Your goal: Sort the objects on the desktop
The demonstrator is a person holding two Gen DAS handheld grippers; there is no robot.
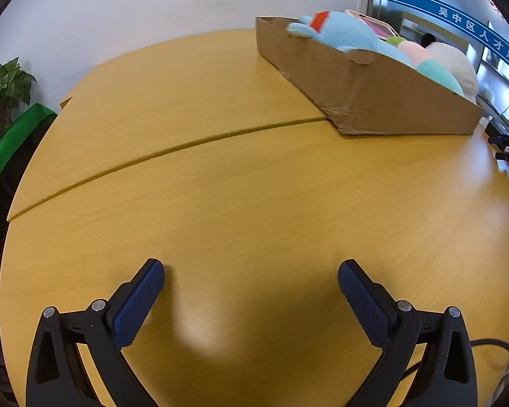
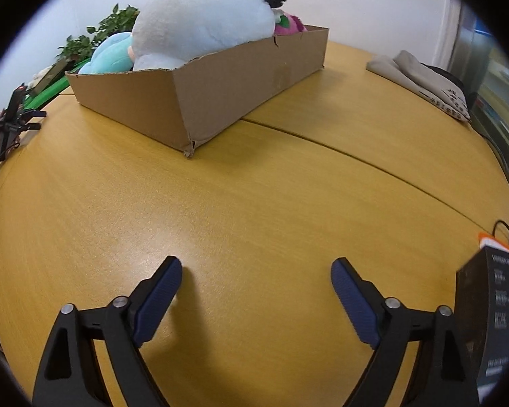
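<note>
both grippers – left gripper (image 1: 251, 271), right gripper (image 2: 256, 269) – agape, toys in cardboard box (image 2: 220, 101).

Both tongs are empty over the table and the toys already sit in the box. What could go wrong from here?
The white plush bulges well above the cardboard box wall, so a nudge might tip it out. The box's near corner looks torn and could split further if pushed. The black carton stands close beside the open right tongs; a sideways swing could knock it. The left tongs are open too, holding nothing.

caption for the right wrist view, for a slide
Open right gripper above a bare wooden table, cardboard box of plush toys beyond.
</note>
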